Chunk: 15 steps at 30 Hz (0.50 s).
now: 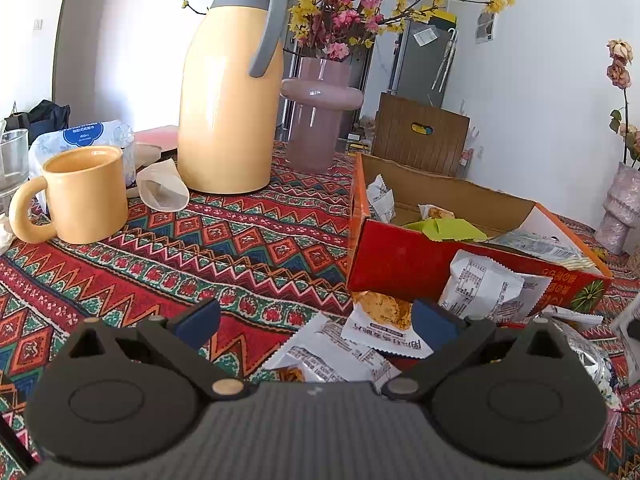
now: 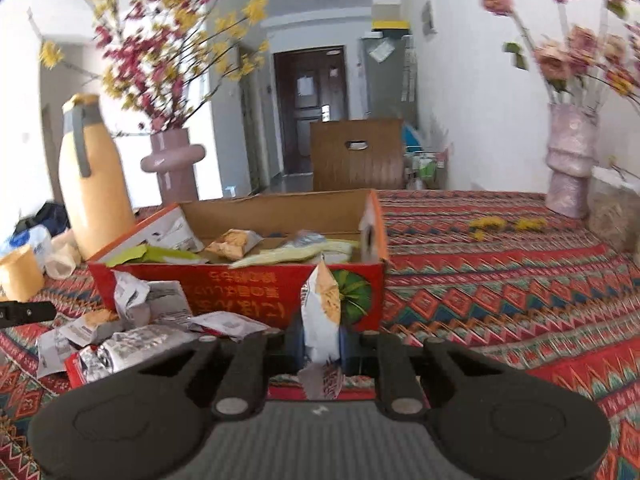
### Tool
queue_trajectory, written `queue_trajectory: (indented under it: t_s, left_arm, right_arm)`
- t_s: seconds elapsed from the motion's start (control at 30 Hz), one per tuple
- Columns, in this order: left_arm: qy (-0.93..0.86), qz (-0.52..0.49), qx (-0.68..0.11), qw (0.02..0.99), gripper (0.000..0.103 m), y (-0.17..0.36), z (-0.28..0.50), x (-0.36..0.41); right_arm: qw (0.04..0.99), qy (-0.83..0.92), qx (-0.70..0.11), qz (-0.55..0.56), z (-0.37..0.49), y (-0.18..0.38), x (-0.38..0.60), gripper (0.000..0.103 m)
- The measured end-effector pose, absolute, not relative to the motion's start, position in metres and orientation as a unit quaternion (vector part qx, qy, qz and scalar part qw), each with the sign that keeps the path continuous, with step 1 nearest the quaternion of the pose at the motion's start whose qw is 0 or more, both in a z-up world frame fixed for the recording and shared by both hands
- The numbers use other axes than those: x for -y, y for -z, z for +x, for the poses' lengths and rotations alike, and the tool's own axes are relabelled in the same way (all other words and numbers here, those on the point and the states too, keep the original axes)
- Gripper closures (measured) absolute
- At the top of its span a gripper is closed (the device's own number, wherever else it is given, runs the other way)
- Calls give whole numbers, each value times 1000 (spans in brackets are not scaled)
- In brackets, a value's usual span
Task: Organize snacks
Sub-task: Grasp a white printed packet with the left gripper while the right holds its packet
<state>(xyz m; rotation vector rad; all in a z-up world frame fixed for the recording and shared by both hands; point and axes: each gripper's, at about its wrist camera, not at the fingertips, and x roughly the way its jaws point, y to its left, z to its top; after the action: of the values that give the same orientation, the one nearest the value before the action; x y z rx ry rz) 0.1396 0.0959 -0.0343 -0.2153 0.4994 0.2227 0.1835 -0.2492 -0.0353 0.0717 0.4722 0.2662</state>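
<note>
An open red cardboard box [image 1: 404,256] [image 2: 240,284] stands on the patterned tablecloth with several snack packets inside. More packets lie loose in front of it [image 1: 380,316] [image 2: 132,320]. My left gripper [image 1: 316,316] hovers open over the loose packets, its blue pads wide apart with nothing pressed between them. My right gripper [image 2: 320,344] is shut on a white and orange snack packet [image 2: 322,312], which stands upright between the jaws just in front of the box's near wall.
A tall yellow thermos jug [image 1: 228,100] [image 2: 94,184], a yellow mug [image 1: 86,196], a pink vase with flowers [image 1: 316,120] [image 2: 174,168] and a tissue pack [image 1: 86,136] stand left of the box. Another pink vase [image 2: 570,160] stands at the far right. A wooden chair back [image 2: 356,156] is behind the table.
</note>
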Motion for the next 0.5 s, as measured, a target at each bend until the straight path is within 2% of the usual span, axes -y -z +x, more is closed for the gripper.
queue_trajectory:
  t_s: [0.17, 0.5]
  left_arm:
    - [-114, -101, -249, 957, 0, 35, 141, -94]
    - [-125, -87, -250, 956, 0, 34, 140, -91]
  right_arm:
    - [963, -108, -239, 67, 185, 51, 263, 88]
    - [970, -101, -217, 51, 180, 54, 256, 88]
